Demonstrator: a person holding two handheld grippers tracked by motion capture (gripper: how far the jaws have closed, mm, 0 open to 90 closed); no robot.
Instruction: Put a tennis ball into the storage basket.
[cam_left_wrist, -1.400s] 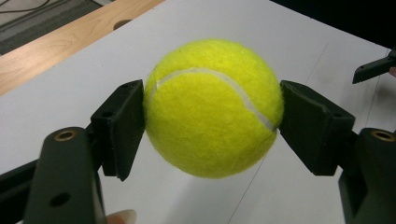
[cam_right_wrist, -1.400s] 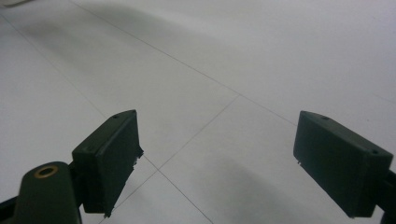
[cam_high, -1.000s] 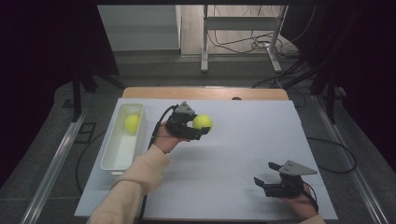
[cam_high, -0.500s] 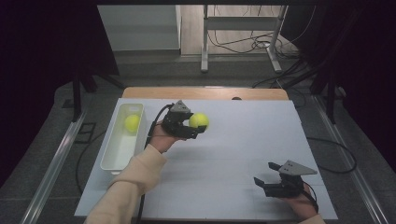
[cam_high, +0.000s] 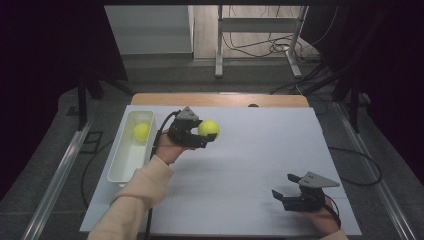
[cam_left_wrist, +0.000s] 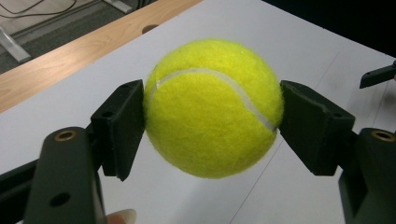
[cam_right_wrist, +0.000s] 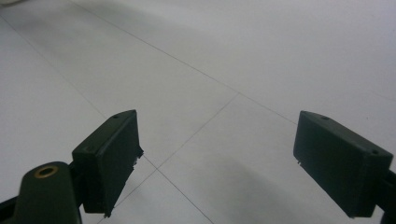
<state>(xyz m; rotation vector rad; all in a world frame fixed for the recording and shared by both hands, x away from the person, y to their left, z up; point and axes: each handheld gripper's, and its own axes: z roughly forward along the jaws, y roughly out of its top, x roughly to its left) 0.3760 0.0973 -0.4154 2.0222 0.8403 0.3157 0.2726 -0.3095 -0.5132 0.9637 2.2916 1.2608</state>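
1 tennis ball (cam_high: 141, 131) already lies in the white bin (cam_high: 120, 167) — the left gripper (cam_high: 202, 137) clamps the 2nd ball (cam_high: 208, 129), unbinned; the right gripper (cam_high: 281, 196) gapes empty.

A bin (cam_high: 131, 150) is sitting on the table (cam_high: 250, 165) along its left edge, and one ball (cam_high: 141, 131) is lying in the far end of that bin. Just right of the bin, the left gripper (cam_high: 202, 136) is hanging above the table with a second ball (cam_high: 208, 129) lying between its jaws. Well right of the bin and nearer the table's front edge, the right gripper (cam_high: 285, 196) is sitting low over the table.
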